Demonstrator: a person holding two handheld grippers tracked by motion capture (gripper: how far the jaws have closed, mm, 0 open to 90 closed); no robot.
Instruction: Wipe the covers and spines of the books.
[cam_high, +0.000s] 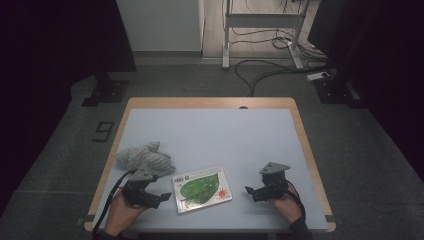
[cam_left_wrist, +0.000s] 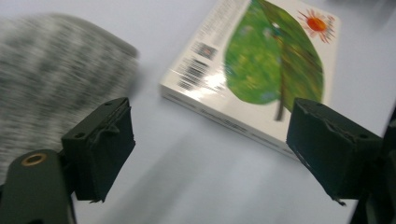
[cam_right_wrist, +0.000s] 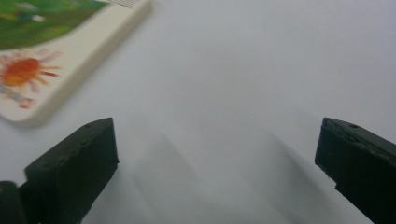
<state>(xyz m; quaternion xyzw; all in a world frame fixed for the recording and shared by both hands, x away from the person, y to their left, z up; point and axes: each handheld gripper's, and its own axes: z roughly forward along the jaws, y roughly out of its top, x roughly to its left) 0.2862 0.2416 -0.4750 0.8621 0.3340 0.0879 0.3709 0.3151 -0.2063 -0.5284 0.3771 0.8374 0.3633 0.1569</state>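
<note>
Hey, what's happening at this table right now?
A person sits at a blue-topped table with a two-jaw gripper in each hand. The left gripper and the right gripper sit on either side of a book with a green leaf and a red sun on its cover, which lies flat near the front edge. Both grippers are open, and neither touches the book. A crumpled grey cloth lies beyond the left gripper.

Both hands sit low at the near edge; the left gripper (cam_high: 162, 196) and right gripper (cam_high: 248, 189) point inward, jaws spread wide, gripping nothing.
</note>
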